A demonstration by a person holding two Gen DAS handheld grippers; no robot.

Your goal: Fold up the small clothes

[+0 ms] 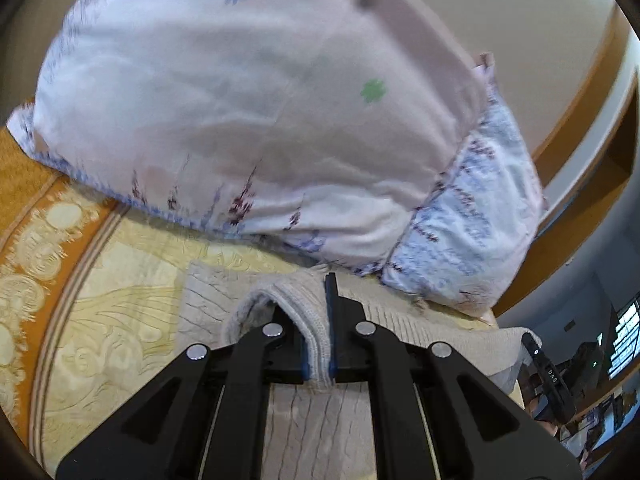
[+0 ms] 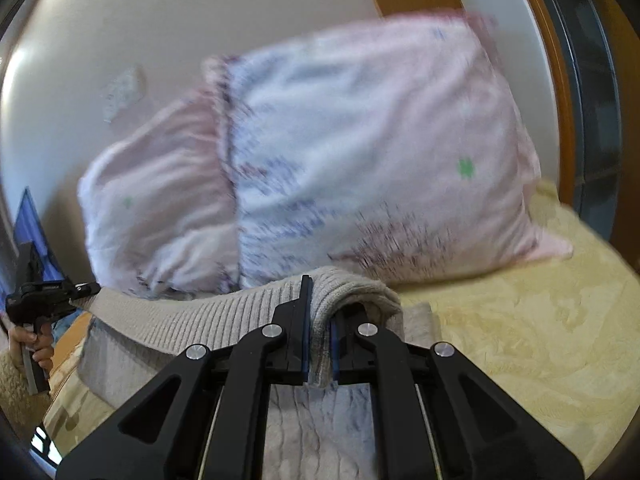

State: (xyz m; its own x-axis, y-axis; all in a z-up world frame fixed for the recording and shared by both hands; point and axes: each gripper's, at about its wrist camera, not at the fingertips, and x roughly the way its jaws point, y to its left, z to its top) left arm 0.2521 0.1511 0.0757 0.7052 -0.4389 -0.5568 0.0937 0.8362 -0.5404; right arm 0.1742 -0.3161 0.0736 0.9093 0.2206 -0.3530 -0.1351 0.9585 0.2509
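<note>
wall [image 2: 100, 20]: plain, off-white
bedspread [image 1: 60, 280]: yellow and orange, patterned
pillow [image 1: 240, 100]: pale pink, floral
headboard [image 1: 580, 92]: wooden

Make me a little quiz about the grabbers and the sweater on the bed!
1. True or false: both the left gripper and the right gripper are shut on the beige sweater.
2. What lies right behind the sweater? A) a book B) a pink pillow C) a shoe
3. Fill in: the sweater rests on a yellow ______.

Key: 1 true. 2 B. 3 bedspread.
</note>
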